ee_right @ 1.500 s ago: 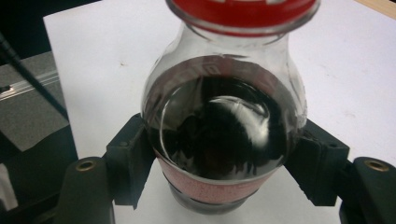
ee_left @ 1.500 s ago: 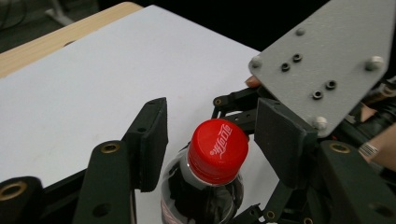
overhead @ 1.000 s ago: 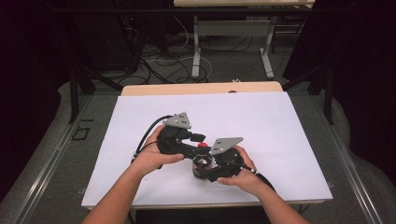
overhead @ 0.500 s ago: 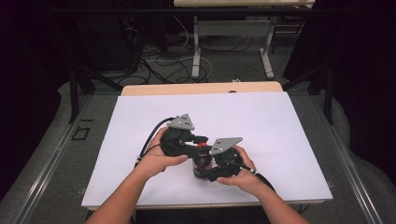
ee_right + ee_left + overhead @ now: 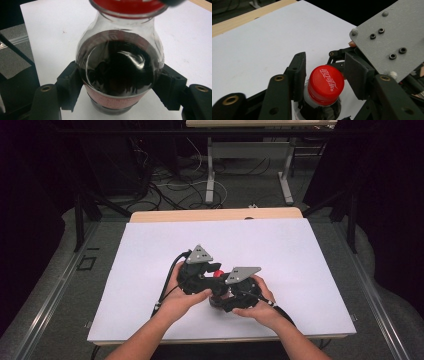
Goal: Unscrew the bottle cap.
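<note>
A cola bottle [image 5: 120,67] with dark liquid, a red label band and a red cap [image 5: 326,83] stands on the white sheet near the table's front. My right gripper [image 5: 120,90] is shut on its body just above the label. My left gripper [image 5: 323,72] straddles the cap. Its jaws have just been opening: the cap sits between the pads, which stand close beside it without pressing. In the high view the two grippers meet at the cap [image 5: 216,273], the left gripper [image 5: 200,275] on its left and the right gripper [image 5: 232,295] nearer the front edge.
The white sheet [image 5: 300,250] covers the table, with a wooden strip [image 5: 215,215] at the far edge. The right gripper's grey plate [image 5: 392,37] sits close beside the left jaws. Cables and desk legs lie on the floor beyond.
The left gripper has edged slightly toward the right one at the red cap. The right hand and the bottle have stayed in place.
</note>
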Demonstrator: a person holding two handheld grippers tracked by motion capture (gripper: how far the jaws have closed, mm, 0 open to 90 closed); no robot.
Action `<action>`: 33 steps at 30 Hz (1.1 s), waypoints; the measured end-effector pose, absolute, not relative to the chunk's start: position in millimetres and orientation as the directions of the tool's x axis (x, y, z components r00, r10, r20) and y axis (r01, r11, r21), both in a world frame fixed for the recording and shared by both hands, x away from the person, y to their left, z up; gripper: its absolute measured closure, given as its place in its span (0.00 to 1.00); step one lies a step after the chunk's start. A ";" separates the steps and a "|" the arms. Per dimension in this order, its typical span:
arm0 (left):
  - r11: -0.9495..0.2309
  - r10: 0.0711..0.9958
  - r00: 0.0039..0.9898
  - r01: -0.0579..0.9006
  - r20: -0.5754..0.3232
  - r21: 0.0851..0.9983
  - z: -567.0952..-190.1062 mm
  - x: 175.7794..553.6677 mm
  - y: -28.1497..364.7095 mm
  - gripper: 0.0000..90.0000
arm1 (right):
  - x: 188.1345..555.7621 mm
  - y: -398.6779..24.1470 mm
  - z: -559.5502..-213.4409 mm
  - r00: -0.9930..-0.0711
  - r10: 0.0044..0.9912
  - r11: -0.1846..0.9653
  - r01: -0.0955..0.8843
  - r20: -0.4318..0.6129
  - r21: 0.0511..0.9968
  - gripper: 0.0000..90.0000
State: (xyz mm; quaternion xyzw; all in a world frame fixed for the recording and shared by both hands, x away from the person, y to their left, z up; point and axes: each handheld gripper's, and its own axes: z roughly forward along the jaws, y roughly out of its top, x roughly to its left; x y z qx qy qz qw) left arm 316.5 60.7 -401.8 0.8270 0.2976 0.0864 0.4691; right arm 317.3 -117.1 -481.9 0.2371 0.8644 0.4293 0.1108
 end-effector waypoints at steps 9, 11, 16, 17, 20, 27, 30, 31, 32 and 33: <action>-0.458 0.439 0.886 0.362 -0.147 0.812 -392.1 324.4 76.9 0.49 | 317.2 -118.3 -480.1 -0.878 0.479 0.507 0.301 0.027 0.808 0.34; -0.480 0.399 0.905 0.345 -0.150 0.807 -390.8 326.5 79.8 0.48 | 316.9 -118.6 -479.5 -0.884 0.466 0.515 0.297 0.028 0.804 0.34; -0.499 0.370 0.917 0.333 -0.150 0.800 -392.2 331.5 83.5 0.57 | 315.8 -117.8 -478.6 -0.888 0.459 0.511 0.295 0.034 0.808 0.34; -0.499 0.366 0.918 0.330 -0.151 0.801 -392.4 331.9 83.7 0.58 | 315.8 -117.6 -478.7 -0.890 0.456 0.513 0.290 0.031 0.808 0.34; -0.496 0.353 0.921 0.333 -0.164 0.802 -394.0 334.7 83.9 0.58 | 315.1 -117.1 -478.8 -0.891 0.452 0.513 0.294 0.037 0.807 0.34; -0.500 0.330 0.925 0.339 -0.186 0.797 -397.8 336.5 80.4 0.63 | 314.5 -115.8 -479.7 -0.892 0.450 0.516 0.288 0.031 0.806 0.34; -0.499 0.334 0.924 0.340 -0.185 0.797 -398.5 335.1 78.0 0.66 | 314.3 -115.5 -479.8 -0.894 0.447 0.520 0.291 0.035 0.803 0.34; -0.497 0.337 0.923 0.342 -0.186 0.797 -398.6 334.7 77.5 0.67 | 314.4 -115.5 -479.9 -0.894 0.447 0.519 0.291 0.035 0.803 0.34; -0.493 0.348 0.919 0.348 -0.186 0.798 -398.7 334.1 77.0 0.67 | 314.6 -115.6 -480.0 -0.893 0.448 0.518 0.293 0.036 0.803 0.34; -0.475 0.376 0.909 0.357 -0.182 0.804 -399.7 332.5 75.6 0.67 | 314.7 -116.0 -479.7 -0.893 0.448 0.523 0.299 0.040 0.798 0.34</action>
